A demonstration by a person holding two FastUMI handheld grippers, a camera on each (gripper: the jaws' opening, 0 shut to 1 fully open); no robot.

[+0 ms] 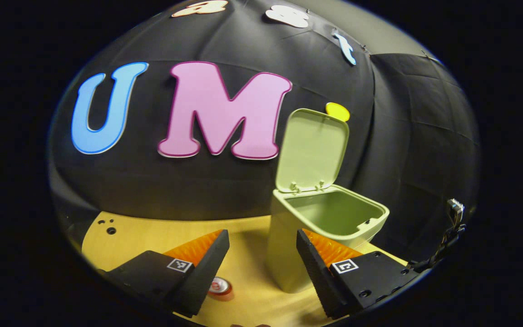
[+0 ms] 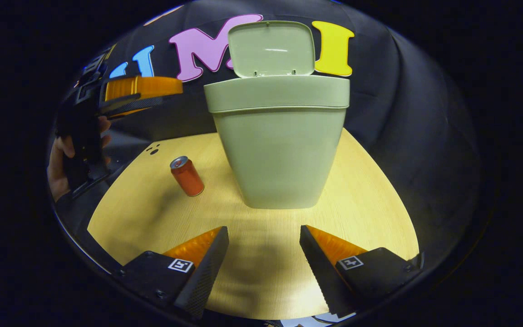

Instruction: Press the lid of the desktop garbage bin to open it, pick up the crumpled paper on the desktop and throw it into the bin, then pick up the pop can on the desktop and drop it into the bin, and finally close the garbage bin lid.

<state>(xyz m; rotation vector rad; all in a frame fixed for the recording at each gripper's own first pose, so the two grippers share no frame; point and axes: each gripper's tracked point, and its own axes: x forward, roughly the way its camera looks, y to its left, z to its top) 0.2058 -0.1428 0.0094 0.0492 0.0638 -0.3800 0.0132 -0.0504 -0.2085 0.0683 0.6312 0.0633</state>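
Note:
A pale green desktop bin (image 2: 282,145) stands on the wooden table with its lid (image 2: 271,49) tipped up and back. In the left gripper view the bin (image 1: 320,236) sits just right of centre, its lid (image 1: 312,150) upright and the inside looking bare. A red pop can (image 2: 187,175) stands upright on the table left of the bin; its top (image 1: 220,287) peeks out below my left gripper (image 1: 262,252), which hovers open above it. My right gripper (image 2: 263,254) is open low over the table in front of the bin, holding nothing. The left gripper (image 2: 125,97) also appears high at left, held by a hand.
The wooden table (image 2: 370,200) has free room in front of and right of the bin. Small holes (image 2: 153,150) mark its far left corner. Black cloth walls close in behind. A cable with a plug (image 1: 453,218) hangs at the right.

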